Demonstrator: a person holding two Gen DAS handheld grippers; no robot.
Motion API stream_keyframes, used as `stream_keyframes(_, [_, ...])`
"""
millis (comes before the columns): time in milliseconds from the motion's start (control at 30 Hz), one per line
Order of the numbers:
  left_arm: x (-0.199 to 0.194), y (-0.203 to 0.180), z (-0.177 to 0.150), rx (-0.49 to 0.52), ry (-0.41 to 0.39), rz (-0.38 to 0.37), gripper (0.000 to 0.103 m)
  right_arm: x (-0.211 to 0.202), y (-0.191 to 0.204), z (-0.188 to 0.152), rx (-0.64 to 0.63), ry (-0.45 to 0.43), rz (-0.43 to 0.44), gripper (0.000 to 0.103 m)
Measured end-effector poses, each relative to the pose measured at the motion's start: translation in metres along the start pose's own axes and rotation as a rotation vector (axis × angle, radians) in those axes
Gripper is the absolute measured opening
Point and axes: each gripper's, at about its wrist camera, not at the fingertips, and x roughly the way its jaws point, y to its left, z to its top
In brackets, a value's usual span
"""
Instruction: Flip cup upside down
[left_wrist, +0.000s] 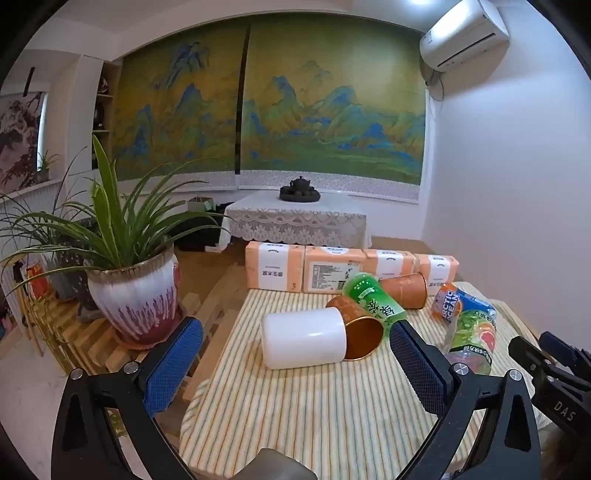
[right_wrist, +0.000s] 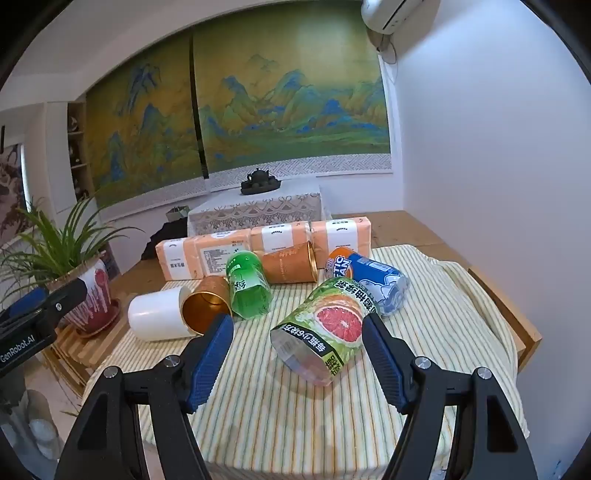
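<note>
Several cups lie on their sides on the striped cloth (left_wrist: 295, 406). A white cup (left_wrist: 303, 339) lies in front of my open left gripper (left_wrist: 291, 354), between its blue pads. Beside it are a gold-lined orange cup (left_wrist: 360, 328), a green cup (left_wrist: 373, 299), a second orange cup (left_wrist: 402, 290), a blue Arctic Ocean cup (left_wrist: 461, 302) and a grapefruit-label cup (left_wrist: 472, 339). In the right wrist view the grapefruit cup (right_wrist: 325, 328) lies between the fingers of my open right gripper (right_wrist: 297, 332), mouth toward the camera. The white cup (right_wrist: 159, 314) lies at the left.
Orange tissue packs (left_wrist: 332, 269) line the back edge of the cloth. A potted plant (left_wrist: 133, 291) stands on a slatted wooden stand at the left. A low lace-covered table with a tea set (left_wrist: 299, 192) sits by the far wall. The cloth hangs over the table's right edge (right_wrist: 517, 321).
</note>
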Motion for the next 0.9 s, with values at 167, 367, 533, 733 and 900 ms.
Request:
stream_keyframes(167, [0.001,0.007,-0.001,-0.023,-0.011,0.005,0.103,-0.007,-0.001,0.000,-0.007,-0.013,-0.001,0.068])
stream_keyframes(367, [0.005,0.006,0.001,-0.008,0.009,0.012,0.103,-0.006,0.007,0.002,-0.029,-0.016,-0.016,0.068])
stream_keyframes(533, [0.008,0.008,0.003,-0.017,0.019,0.008,0.103,-0.011,0.005,-0.001,-0.028,-0.025,-0.019,0.069])
stream_keyframes(733, [0.016,0.013,0.002,-0.035,0.049,0.013,0.103,-0.012,0.001,0.000,-0.026,-0.028,-0.023,0.070])
stream_keyframes(900, [0.026,0.014,0.002,-0.043,0.077,0.007,0.103,-0.011,0.000,-0.001,-0.032,-0.020,-0.017,0.070])
